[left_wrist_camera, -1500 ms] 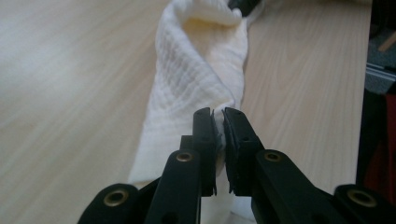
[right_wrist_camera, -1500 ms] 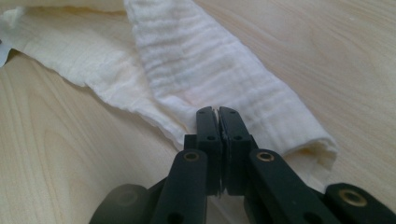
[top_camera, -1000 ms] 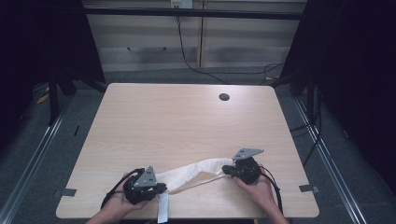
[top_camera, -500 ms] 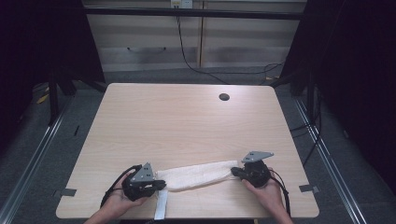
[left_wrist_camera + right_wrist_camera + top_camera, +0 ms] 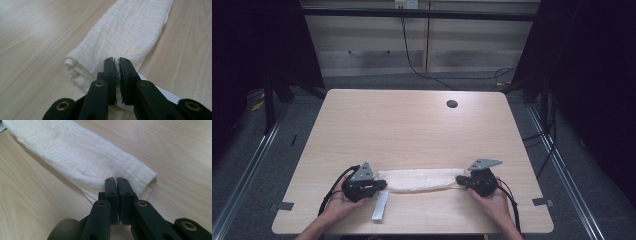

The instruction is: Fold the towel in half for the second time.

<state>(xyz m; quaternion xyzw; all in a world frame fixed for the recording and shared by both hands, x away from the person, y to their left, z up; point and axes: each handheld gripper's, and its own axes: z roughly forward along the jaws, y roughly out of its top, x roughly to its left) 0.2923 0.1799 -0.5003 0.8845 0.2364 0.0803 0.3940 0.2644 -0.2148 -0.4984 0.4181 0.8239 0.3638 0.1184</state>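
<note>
A cream cloth point(image 5: 419, 179), folded into a long narrow strip, lies flat on the wooden table point(image 5: 412, 130) near its front edge. My left gripper point(image 5: 379, 184) is shut on the strip's left end. My right gripper point(image 5: 460, 181) is shut on its right end. In the left gripper view the jaws point(image 5: 116, 62) pinch the near corner of the cloth point(image 5: 130, 32), and a white band point(image 5: 162, 92) runs under them. In the right gripper view the jaws point(image 5: 116, 181) clamp the folded edge of the cloth point(image 5: 75, 152). A white strip point(image 5: 380, 206) lies toward the front edge from the left end.
A dark round hole point(image 5: 452, 104) sits in the table top at the back right. Behind the table stand pale cabinets point(image 5: 422, 45) with a hanging black cable point(image 5: 409, 50). Metal rails run along the floor on both sides.
The cloth, slanted and bunched a second ago, now lies straight and taut between the grippers. The left gripper has shifted a little away from the front edge; the right one has barely moved.
</note>
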